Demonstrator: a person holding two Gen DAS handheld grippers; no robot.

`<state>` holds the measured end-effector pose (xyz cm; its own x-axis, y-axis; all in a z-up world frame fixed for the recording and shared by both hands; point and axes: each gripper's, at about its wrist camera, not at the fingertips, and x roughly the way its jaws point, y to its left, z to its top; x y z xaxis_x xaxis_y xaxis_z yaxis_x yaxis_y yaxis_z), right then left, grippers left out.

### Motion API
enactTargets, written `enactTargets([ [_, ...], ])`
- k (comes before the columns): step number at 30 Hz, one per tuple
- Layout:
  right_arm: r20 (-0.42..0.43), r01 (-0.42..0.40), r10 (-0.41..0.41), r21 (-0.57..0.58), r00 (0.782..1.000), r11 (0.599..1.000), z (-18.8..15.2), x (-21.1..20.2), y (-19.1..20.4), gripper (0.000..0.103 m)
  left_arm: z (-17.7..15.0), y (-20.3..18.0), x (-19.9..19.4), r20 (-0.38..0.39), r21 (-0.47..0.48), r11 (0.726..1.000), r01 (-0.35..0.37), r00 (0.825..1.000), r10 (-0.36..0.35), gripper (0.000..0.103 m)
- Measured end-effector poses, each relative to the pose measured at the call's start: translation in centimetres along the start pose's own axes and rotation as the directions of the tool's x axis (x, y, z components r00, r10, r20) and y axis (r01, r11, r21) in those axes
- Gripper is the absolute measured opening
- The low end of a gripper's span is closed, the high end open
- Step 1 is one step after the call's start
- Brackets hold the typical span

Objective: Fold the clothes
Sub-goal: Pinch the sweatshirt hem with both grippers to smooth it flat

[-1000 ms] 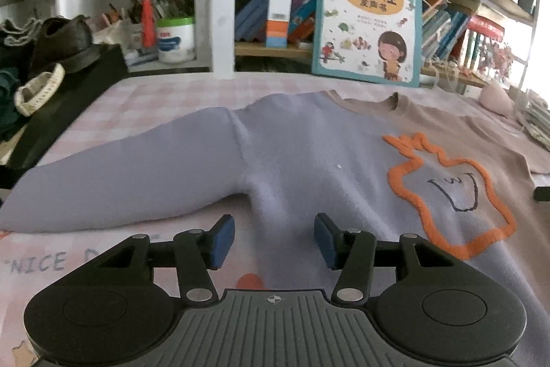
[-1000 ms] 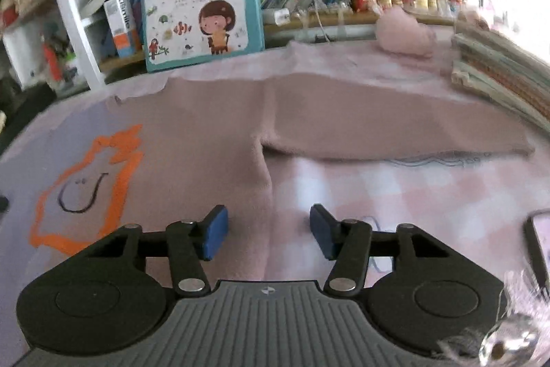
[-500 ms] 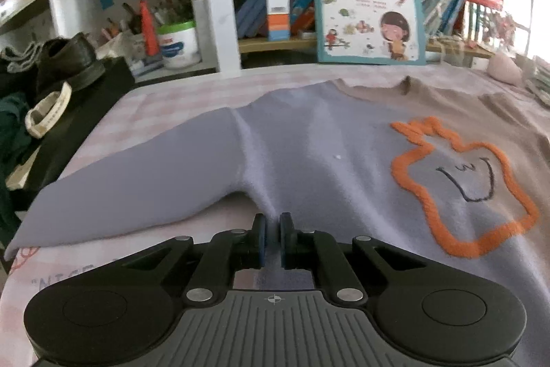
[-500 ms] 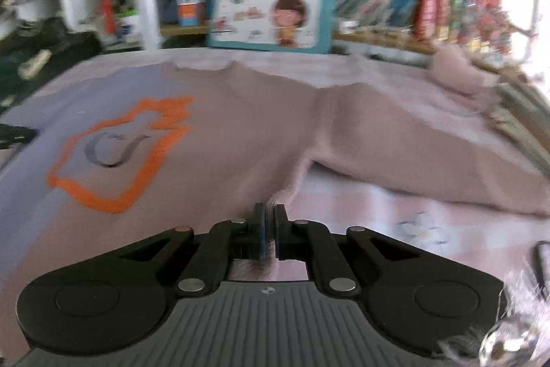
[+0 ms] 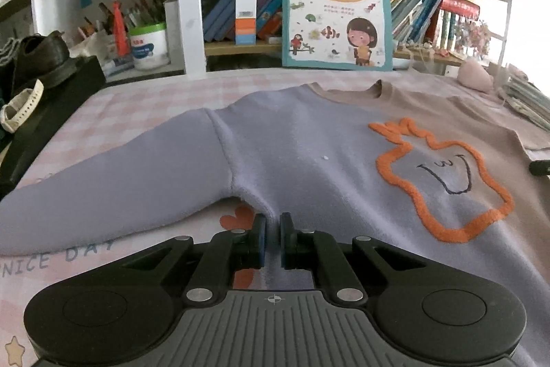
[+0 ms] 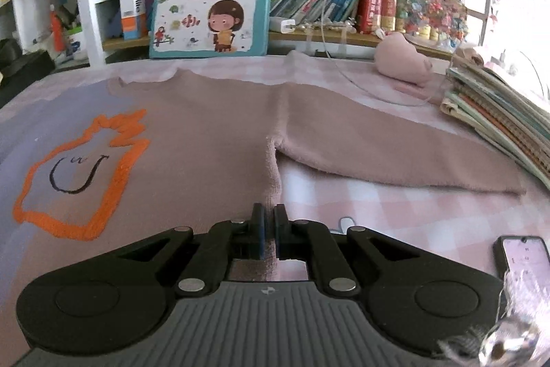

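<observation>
Both grippers have just closed on the side edges of the sweater, ready for a fold.

The checked bench (image 5: 113,112) carries a sweater (image 5: 309,153) spread flat ahead of both jaws, lilac on its left half, dusty pink on its right, with an orange outline on the chest. A second ago both pairs of jaws stood apart over the cloth; now the left gripper (image 5: 270,238) is clamped on the lilac side seam just below the armpit, and the right gripper (image 6: 268,234) is clamped on the pink side edge likewise. With both sides pinched, the fold can probably start. Beyond the left jaws, on the shelf (image 5: 240,47), a white tub (image 5: 149,47) holds pens and brushes; a phone (image 6: 522,258) lies right of the right jaws.
</observation>
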<state>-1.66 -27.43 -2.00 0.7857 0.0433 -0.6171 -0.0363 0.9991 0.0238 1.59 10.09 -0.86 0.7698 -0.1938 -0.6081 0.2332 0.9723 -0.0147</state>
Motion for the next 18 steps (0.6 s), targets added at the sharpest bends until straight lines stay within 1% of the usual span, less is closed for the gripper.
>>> enactTargets([
  [3,-0.002,0.004,-0.004,-0.014,1.0,1.0,-0.18,-0.24,0.33,0.006,0.15,0.56,0.19,-0.001,-0.026,1.0,0.01,1.0,-0.01,0.007],
  [8,-0.001,-0.001,0.001,-0.007,1.0,1.0,-0.35,-0.37,0.3,0.006,0.12,0.21,0.16,-0.002,0.004,1.0,-0.003,1.0,0.003,0.007],
  [16,0.005,0.002,-0.002,-0.009,1.0,1.0,-0.42,-0.32,0.44,0.008,-0.06,0.46,-0.09,-0.001,-0.012,1.0,0.003,1.0,-0.003,0.007],
  [17,0.006,0.003,-0.003,-0.008,1.0,1.0,-0.44,-0.33,0.46,0.008,-0.1,0.44,-0.17,0.0,-0.013,1.0,0.001,1.0,-0.001,0.008],
  [18,0.006,0.004,-0.004,-0.007,1.0,1.0,-0.44,-0.34,0.46,0.008,-0.13,0.42,-0.25,0.002,-0.013,1.0,-0.001,1.0,0.001,0.011],
])
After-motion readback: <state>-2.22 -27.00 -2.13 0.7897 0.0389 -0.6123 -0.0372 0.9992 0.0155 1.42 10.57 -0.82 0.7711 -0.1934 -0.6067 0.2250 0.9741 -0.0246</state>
